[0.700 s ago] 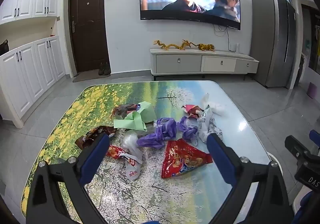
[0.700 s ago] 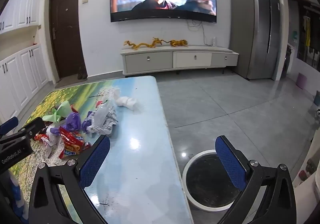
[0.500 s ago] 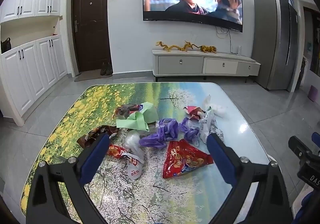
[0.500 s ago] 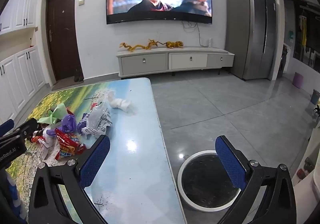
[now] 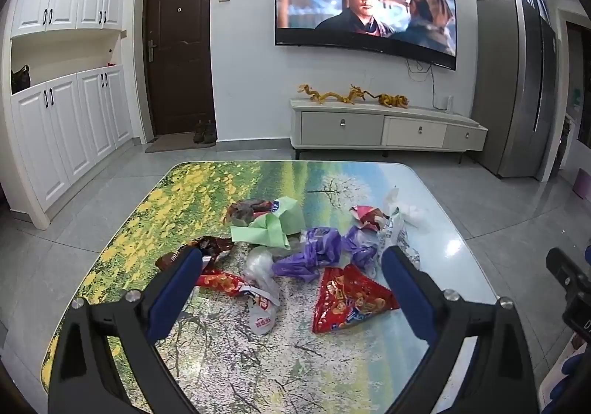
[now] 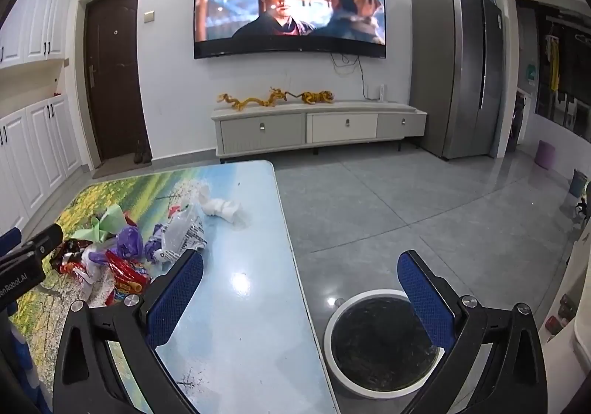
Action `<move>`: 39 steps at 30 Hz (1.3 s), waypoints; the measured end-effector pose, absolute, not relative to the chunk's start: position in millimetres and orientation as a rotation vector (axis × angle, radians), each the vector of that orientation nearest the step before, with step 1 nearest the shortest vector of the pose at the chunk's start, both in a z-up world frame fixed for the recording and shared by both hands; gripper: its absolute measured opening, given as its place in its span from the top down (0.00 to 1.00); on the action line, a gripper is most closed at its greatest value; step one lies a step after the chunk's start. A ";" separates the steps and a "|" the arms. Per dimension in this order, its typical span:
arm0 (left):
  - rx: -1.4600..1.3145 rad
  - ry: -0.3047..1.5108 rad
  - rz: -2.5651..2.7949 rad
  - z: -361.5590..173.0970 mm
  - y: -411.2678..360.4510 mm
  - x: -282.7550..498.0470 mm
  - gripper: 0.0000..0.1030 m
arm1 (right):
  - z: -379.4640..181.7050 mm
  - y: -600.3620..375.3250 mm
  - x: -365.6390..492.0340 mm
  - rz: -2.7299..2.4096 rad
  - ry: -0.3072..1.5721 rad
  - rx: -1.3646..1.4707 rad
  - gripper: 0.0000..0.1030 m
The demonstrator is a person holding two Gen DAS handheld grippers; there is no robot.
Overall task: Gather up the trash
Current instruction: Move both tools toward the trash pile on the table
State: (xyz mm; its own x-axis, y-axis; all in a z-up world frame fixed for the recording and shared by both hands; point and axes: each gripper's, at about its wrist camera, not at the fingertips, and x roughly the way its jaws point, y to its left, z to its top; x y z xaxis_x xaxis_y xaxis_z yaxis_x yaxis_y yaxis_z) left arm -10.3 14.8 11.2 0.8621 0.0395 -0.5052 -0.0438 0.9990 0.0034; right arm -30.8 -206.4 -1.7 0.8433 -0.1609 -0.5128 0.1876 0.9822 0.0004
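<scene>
A heap of trash lies on the picture-printed table point(image 5: 229, 369): a red snack bag point(image 5: 349, 299), purple plastic point(image 5: 314, 255), green paper point(image 5: 267, 231), brown wrappers point(image 5: 207, 247), a clear bag point(image 5: 260, 266) and white tissue point(image 5: 406, 210). My left gripper point(image 5: 291, 277) is open and empty, hovering above the near side of the heap. My right gripper point(image 6: 301, 284) is open and empty over the table's right edge. A round white-rimmed bin point(image 6: 384, 343) stands on the floor below it. The heap point(image 6: 125, 251) and tissue point(image 6: 221, 209) show at left in the right wrist view.
The table point(image 6: 240, 340) has a bare blue stretch along its right side. Grey tiled floor point(image 6: 406, 199) lies right of it. A TV cabinet point(image 5: 384, 129), a fridge point(image 5: 517, 88) and white cupboards point(image 5: 66, 133) line the walls.
Both grippers have shifted slightly to the left and a bit lower and closer toward the table. Jaws stay open. The trash has not moved.
</scene>
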 end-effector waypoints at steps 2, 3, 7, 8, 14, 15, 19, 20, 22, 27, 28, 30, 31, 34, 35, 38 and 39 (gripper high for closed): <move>0.002 0.527 0.050 12.4 14.9 -10.9 0.05 | 0.9 -207.2 -32.2 -0.181 0.524 0.058 0.00; 0.006 0.526 0.053 13.1 15.0 -11.1 0.05 | 2.1 -207.5 -33.0 -0.180 0.519 0.061 0.00; 0.007 0.529 0.054 17.2 16.6 -11.7 0.05 | 1.7 -207.2 -30.6 -0.162 0.517 0.074 0.00; 0.006 0.527 0.054 14.6 18.1 -12.8 0.05 | 0.8 -208.0 -29.4 -0.153 0.522 0.084 0.00; 0.020 0.497 0.057 28.5 18.5 -20.0 0.05 | 2.1 -206.5 -29.0 -0.122 0.535 0.101 0.00; 0.022 0.491 0.058 32.0 17.9 -21.2 0.05 | 3.6 -205.2 -29.9 -0.120 0.534 0.102 0.00; 0.019 0.467 0.065 46.7 19.6 -24.9 0.05 | 11.8 -202.1 -34.6 -0.119 0.524 0.093 0.00; 0.018 0.464 0.064 48.6 18.9 -25.5 0.05 | 14.5 -201.9 -35.9 -0.120 0.520 0.092 0.00; 0.017 0.463 0.056 51.7 19.3 -26.6 0.05 | 18.1 -202.5 -37.6 -0.122 0.515 0.092 0.00; 0.023 0.473 0.045 47.0 19.5 -23.8 0.05 | 17.9 -205.0 -35.6 -0.125 0.503 0.103 0.00; 0.021 0.486 0.040 43.6 20.7 -21.1 0.05 | 15.4 -205.2 -33.2 -0.122 0.507 0.108 0.00; 0.016 0.499 0.037 39.6 22.4 -17.6 0.05 | 9.6 -204.0 -28.4 -0.114 0.519 0.113 0.00; 0.015 0.502 0.036 38.0 22.9 -15.5 0.05 | 7.7 -203.4 -26.8 -0.111 0.523 0.114 0.00; 0.024 0.494 0.047 33.7 23.4 -10.7 0.04 | 0.6 -199.6 -20.5 -0.100 0.525 0.114 0.00; 0.022 0.497 0.048 31.7 23.2 -9.1 0.04 | -1.0 -198.7 -19.3 -0.096 0.523 0.112 0.00; 0.020 0.509 0.044 23.6 22.1 -4.8 0.04 | -7.0 -195.2 -15.6 -0.089 0.533 0.093 0.00; 0.025 0.515 0.043 21.0 21.2 -3.4 0.04 | -8.7 -194.1 -14.7 -0.087 0.538 0.090 0.00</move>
